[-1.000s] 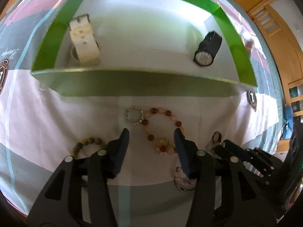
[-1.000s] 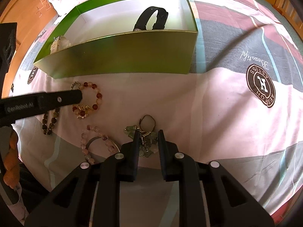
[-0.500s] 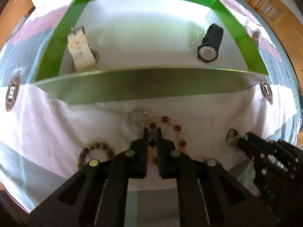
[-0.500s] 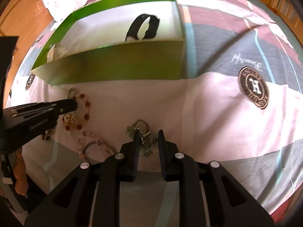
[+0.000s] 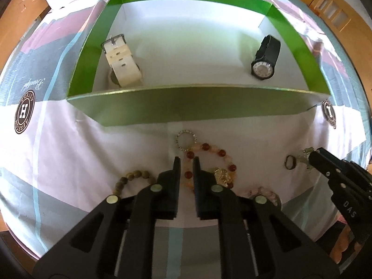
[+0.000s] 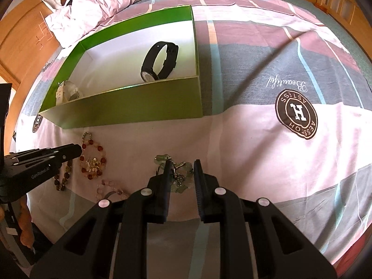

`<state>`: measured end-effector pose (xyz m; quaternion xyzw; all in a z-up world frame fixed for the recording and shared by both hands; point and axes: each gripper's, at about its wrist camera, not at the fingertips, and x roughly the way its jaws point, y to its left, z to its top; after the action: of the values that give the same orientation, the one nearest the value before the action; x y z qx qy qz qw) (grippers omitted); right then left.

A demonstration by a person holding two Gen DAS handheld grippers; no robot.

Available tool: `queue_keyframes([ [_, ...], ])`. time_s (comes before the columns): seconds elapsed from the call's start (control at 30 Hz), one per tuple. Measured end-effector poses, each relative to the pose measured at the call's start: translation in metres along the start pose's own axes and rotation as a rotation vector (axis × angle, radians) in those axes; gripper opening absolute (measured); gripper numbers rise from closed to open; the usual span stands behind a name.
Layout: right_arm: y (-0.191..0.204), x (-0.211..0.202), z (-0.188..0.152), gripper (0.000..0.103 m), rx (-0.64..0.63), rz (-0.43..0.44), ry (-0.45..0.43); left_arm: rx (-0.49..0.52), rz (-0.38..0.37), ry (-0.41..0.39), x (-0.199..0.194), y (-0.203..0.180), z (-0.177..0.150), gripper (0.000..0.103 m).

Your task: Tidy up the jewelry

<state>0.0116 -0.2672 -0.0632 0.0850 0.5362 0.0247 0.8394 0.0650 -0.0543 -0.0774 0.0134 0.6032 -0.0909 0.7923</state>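
Note:
A green box (image 5: 200, 114) with a white floor holds a white watch (image 5: 122, 62) and a black watch (image 5: 265, 58). In front of it on the bedsheet lie a red and peach bead bracelet (image 5: 216, 160) with a gold charm, a small sparkly ring (image 5: 184, 140), a brown bead bracelet (image 5: 132, 177) and a pink bead bracelet (image 5: 262, 191). My left gripper (image 5: 186, 160) is shut on the red bead bracelet. My right gripper (image 6: 181, 165) is shut on a green stone and metal jewelry piece (image 6: 179, 174), right of the other pieces.
The box (image 6: 130, 114) stands close behind the jewelry, its front wall facing me. The striped bedsheet with round logos (image 6: 296, 114) spreads to the right. A pillow (image 6: 93, 7) lies behind the box. Wooden furniture borders the bed.
My left gripper went from open to shut on the red bead bracelet. Both views have pulled back and up from the sheet. The right gripper stays shut on the green piece.

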Motion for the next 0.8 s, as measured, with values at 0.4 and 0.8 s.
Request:
queue_keyframes([
  [0.4, 0.003, 0.014, -0.002, 0.031, -0.011, -0.078, -0.013, 0.011, 0.043, 0.009, 0.018, -0.007, 0.002, 0.048],
  [0.8, 0.008, 0.032, -0.004, 0.037, -0.039, -0.106, -0.002, 0.044, 0.077, 0.005, 0.034, -0.027, 0.007, 0.074],
])
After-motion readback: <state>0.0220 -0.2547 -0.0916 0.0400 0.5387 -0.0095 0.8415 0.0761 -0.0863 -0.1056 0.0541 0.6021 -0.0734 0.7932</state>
